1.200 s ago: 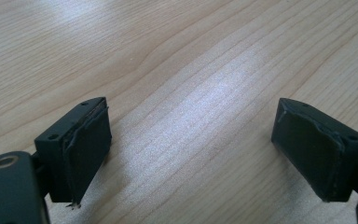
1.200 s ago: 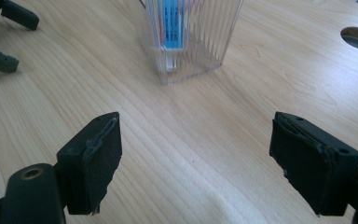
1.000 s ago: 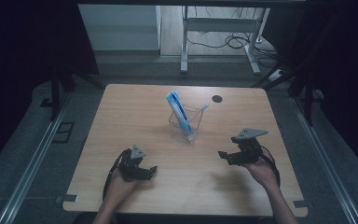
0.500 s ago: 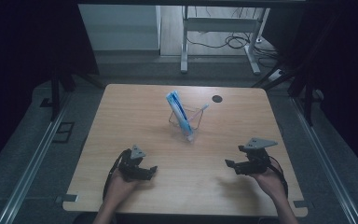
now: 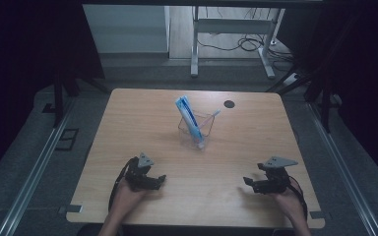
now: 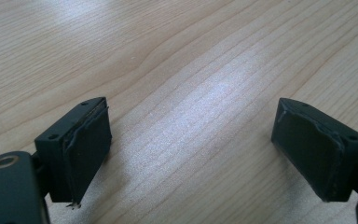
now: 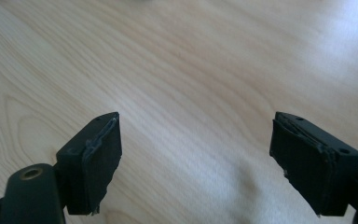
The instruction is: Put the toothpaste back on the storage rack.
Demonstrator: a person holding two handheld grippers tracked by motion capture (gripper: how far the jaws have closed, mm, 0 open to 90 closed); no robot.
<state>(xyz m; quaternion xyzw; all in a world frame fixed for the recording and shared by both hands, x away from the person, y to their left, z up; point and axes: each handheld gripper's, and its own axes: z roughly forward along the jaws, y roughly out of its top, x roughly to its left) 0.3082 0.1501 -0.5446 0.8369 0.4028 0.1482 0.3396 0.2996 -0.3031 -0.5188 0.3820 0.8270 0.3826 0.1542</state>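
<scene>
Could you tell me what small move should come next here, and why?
Probably reach the right gripper forward toward the clear cup holding the blue-and-white tube: both grippers are open and empty near the table's front edge.

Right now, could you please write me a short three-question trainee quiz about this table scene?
1. True or false: the left gripper is clamped on something.
2. What stands in the clear holder? A) a blue-and-white packet B) scissors C) a mug
3. What small dark thing lies on the wooden table behind the holder?

Key:
1. False; its jaws stand open over bare wood, as do the right gripper's.
2. A, the blue-and-white packet, leaning.
3. A round black disc.
</scene>
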